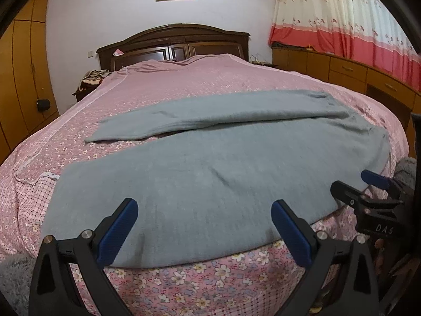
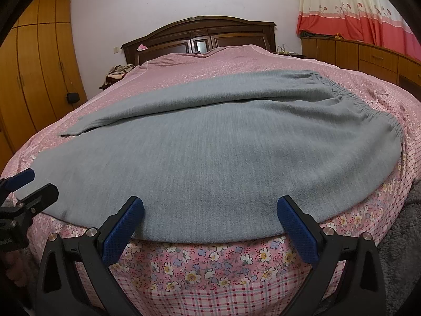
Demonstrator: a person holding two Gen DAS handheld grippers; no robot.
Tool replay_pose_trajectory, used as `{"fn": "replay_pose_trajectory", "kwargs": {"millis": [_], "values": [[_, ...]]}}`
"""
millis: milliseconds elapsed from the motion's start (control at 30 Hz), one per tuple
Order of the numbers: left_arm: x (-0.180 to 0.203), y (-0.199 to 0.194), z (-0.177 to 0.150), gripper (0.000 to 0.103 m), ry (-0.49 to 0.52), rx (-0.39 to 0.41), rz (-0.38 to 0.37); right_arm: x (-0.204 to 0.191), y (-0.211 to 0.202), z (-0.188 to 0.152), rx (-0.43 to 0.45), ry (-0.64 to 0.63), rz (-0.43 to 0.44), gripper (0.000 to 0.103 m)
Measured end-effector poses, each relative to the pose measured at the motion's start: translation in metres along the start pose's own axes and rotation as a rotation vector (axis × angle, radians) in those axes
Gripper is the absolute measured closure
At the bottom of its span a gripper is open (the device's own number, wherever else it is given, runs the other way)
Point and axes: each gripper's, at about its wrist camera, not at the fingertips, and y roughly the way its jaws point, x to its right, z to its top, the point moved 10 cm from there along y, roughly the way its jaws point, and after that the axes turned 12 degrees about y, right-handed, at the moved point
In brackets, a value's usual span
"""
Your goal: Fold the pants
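The grey pants (image 2: 210,142) are laid flat across the near part of the bed (image 2: 210,268), filling the middle of both frames, with the elastic waistband (image 2: 368,105) at right centre of the right wrist view and the leg ends toward the left. The far leg is seen slightly parted from the near one. The fabric is judged to be soft, light knit, limp and prone to wrinkling; no stiffness is to be expected. Both the left tool (image 1: 204,234) and the right tool (image 2: 210,230) are held spread wide at the near hem, with nothing gripped. A pinch is best taken through both layers at the near edge, at the waistband and at the cuff.
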Motion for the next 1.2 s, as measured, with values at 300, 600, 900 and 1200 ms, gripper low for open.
{"fn": "replay_pose_trajectory", "kwargs": {"millis": [300,600,900,1200], "values": [[0.004,0.002,0.000,0.000,0.015,-0.009,0.003,0.006,-0.013,0.012,0.068,0.131,0.079,0.000],[0.009,-0.010,0.022,0.000,-0.056,0.046,-0.148,-0.032,-0.055,0.038,0.121,-0.030,0.135,0.000],[-0.019,0.017,0.075,0.000,0.007,-0.033,-0.177,-0.039,-0.087,0.125,-0.073,-0.154,0.197,0.000],[-0.058,0.071,0.137,0.001,-0.001,-0.097,-0.158,0.001,-0.037,0.236,-0.133,-0.521,0.058,0.000]]}}
